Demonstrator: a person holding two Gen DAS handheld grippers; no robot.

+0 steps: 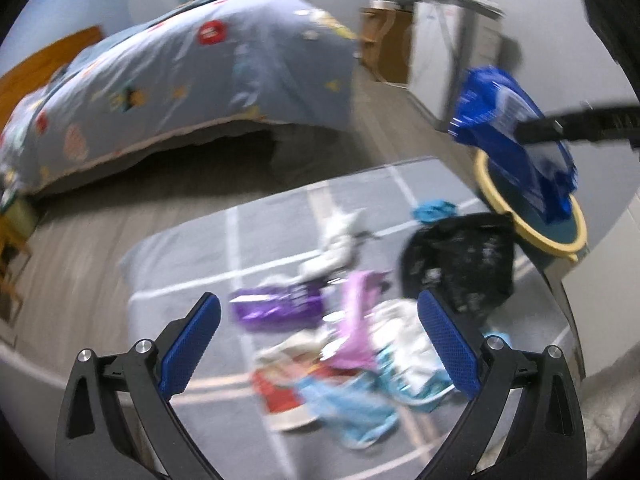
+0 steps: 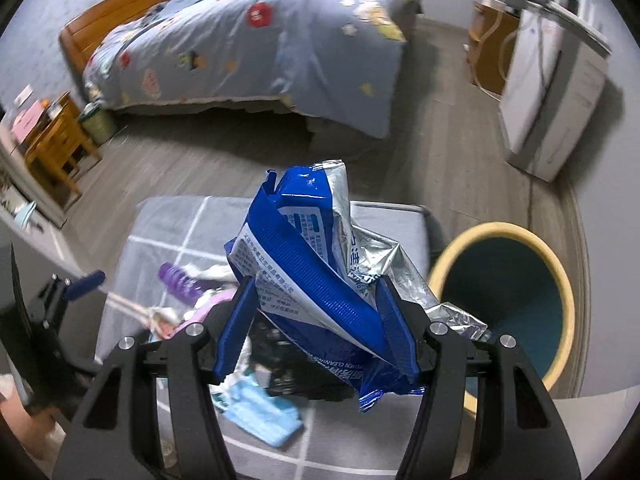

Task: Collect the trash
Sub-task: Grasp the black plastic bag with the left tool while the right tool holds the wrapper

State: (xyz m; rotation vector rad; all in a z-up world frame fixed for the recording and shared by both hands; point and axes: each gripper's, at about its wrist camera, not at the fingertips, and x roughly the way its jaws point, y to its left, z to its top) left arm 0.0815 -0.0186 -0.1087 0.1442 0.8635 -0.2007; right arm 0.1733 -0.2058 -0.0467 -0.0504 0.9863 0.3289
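While one bin (image 2: pixel 500 236) gapes, tongs (image 2: pixel 316 320) clamp one wrapper (image 2: pixel 304 248).

We see a glossy blue wrapper (image 2: pixel 320 280) of crinkled plastic with a shiny silver foil lining, pinched between ribbed blue pads (image 2: pixel 394 332) on matt black plastic arms with bright metal pins. At three o'clock from it, the bin (image 2: pixel 560 276) looks smooth and matt. The rug (image 1: pixel 192 248) is flat woven cloth, the bedspread (image 2: pixel 280 52) soft cotton, the headboard (image 2: pixel 132 4) varnished wood.
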